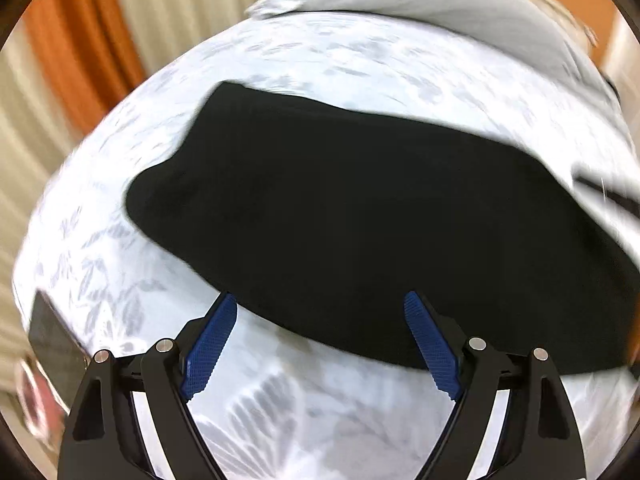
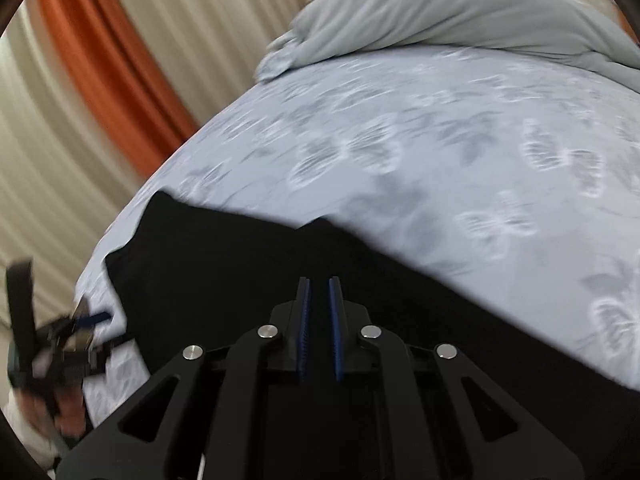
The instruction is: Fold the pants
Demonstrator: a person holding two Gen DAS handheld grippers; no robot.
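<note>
My black pants (image 1: 360, 208) lie folded flat on the bed (image 1: 360, 60), a dark slab running across the butterfly-print cover, with one end near the bed's left edge by the orange and cream curtains (image 2: 100, 80). My left gripper (image 1: 320, 304) hovers at the pants' near edge with its blue pads spread wide, holding nothing. My right gripper (image 2: 319, 284) sits over the pants with its pads nearly pressed together; I cannot tell whether cloth is pinched between them. A grey pillow (image 2: 440, 12) lies at the far edge
</note>
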